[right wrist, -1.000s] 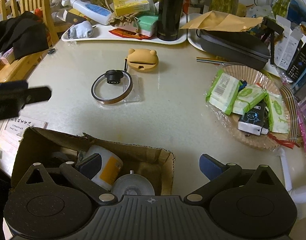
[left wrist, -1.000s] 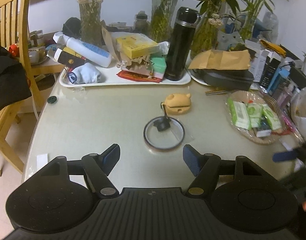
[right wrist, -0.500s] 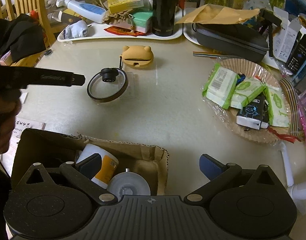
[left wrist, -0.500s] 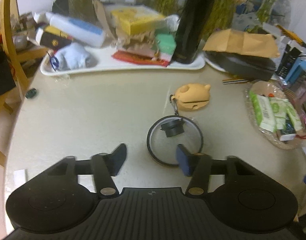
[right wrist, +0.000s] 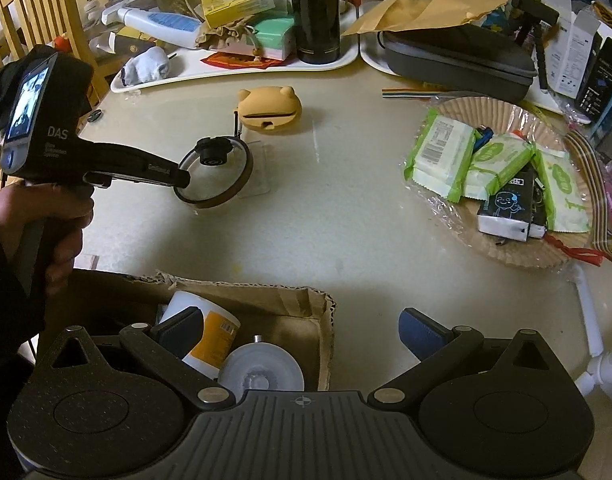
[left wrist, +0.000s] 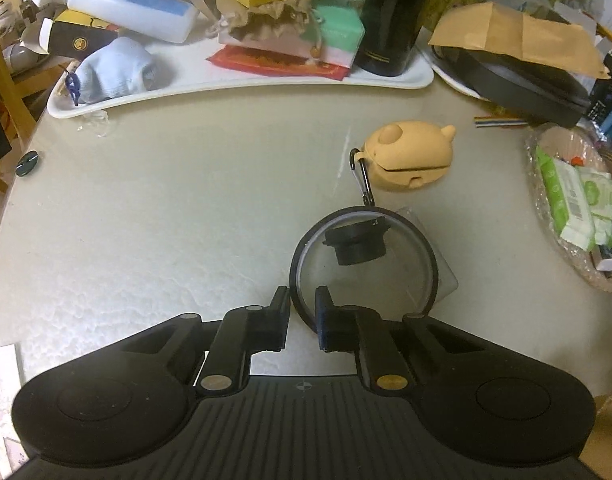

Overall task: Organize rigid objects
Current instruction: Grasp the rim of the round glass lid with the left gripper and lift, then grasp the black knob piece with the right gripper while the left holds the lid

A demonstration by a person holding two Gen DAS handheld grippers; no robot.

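Your left tongs have just been closing and now pinch the glass lid's rim. Your right tongs hang wide open, holding nothing, over the cardboard box.

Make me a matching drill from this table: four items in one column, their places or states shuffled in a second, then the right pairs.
Items
1. glass lid
2. bear-shaped case
3. black flask
4. white tub with orange label

Places or states
A. lying in the cardboard box
B. standing upright on the white tray
C. rim between the closed left tongs
D. loose on the table, just beyond the lid

Pairs: 1-C, 2-D, 3-B, 4-A
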